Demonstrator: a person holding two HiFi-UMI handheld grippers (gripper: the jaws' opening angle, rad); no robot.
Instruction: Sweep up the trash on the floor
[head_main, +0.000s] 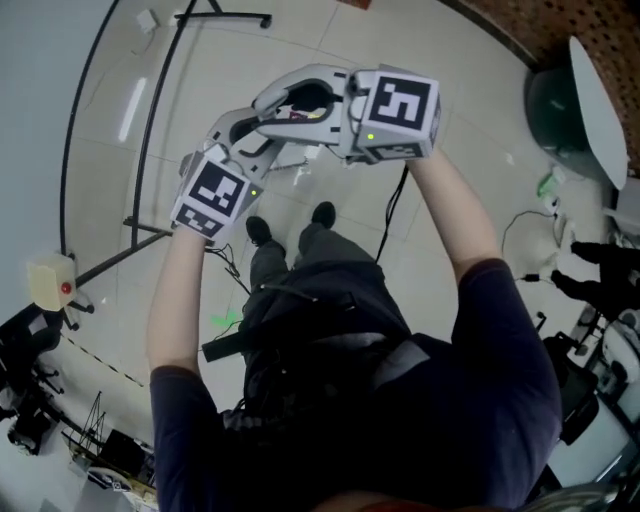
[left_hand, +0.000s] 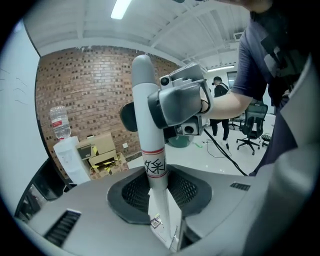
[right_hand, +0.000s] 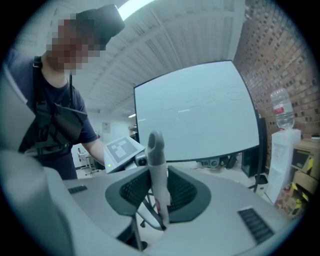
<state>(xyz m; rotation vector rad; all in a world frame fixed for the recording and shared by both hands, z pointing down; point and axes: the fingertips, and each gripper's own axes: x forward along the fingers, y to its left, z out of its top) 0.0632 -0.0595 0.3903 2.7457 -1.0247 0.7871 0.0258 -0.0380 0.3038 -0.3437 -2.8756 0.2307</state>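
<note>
Left claw (left_hand: 159, 192) pinches a white handle (left_hand: 145, 100) ringed with a red band, while the right claw (right_hand: 159, 200) is pressed onto a slimmer grey handle (right_hand: 156, 155). Both are held high above the tiled floor (head_main: 440, 250), tips close together. No view shows what hangs from either handle.

A small green scrap (head_main: 226, 320), likely trash, lies on the floor by the person's left leg, far below the tools. A second green bit (head_main: 545, 184) sits near the dark green bin (head_main: 555, 105).

The risk is that the round handles twist or slip in the grip on the way down. The unseen tool heads could also snag the black cables (head_main: 392, 210) beside the shoes or strike the black stand (head_main: 150, 130). Cardboard boxes (left_hand: 102, 150) and a water bottle (left_hand: 59, 121) line the brick wall (left_hand: 95, 80).
</note>
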